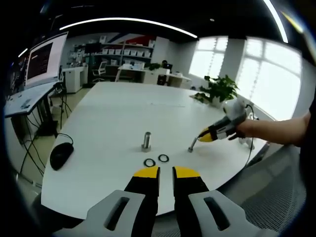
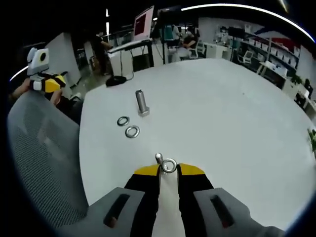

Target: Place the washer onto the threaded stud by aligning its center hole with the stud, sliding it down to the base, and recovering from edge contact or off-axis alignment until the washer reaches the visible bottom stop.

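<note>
The right gripper (image 2: 168, 170) pinches a washer (image 2: 169, 166) at its tips, seemingly touching a small stud (image 2: 158, 158) on the desk (image 2: 222, 108). The stud stands upright just left of the washer's hole. The left gripper (image 1: 166, 173), nearly closed and empty, hangs back.

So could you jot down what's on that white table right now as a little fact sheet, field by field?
Surface: white table
Standing bolt: upright near the table's middle
Loose washers: two, flat on the table beside the bolt, one dark, one lighter
Right gripper: at a second, smaller stud, a washer at its tips; grip unclear
Left gripper: hovering short of the two loose washers, jaws nearly closed, holding nothing
Also there: computer mouse at the table's edge, potted plant on the far side
</note>
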Motion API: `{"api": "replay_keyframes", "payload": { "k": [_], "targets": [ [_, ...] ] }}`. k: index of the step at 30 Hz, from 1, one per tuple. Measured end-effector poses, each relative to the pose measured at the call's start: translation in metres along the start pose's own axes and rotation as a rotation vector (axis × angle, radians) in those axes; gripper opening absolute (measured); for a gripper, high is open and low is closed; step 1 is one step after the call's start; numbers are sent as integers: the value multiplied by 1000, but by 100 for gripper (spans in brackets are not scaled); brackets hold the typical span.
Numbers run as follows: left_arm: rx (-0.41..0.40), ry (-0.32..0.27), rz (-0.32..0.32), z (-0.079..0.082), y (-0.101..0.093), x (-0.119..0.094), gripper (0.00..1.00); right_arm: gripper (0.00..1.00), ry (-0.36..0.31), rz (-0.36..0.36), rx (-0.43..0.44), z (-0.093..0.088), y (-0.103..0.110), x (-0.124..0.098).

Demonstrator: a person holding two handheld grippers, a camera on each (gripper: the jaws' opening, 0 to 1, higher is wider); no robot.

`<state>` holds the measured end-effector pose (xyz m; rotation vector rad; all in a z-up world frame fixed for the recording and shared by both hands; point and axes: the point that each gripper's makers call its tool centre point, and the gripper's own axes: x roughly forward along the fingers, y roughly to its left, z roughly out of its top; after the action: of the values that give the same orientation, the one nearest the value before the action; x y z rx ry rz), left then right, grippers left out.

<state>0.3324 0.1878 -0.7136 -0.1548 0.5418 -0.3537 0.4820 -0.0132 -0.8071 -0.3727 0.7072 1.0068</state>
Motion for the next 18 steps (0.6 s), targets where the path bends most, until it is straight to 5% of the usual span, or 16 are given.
{"api": "replay_keyframes", "payload": {
  "k": [18],
  "targets": [
    [-1, -1, 1, 0, 0, 0, 7, 15, -48, 32, -55, 18, 13, 2]
  ]
}}
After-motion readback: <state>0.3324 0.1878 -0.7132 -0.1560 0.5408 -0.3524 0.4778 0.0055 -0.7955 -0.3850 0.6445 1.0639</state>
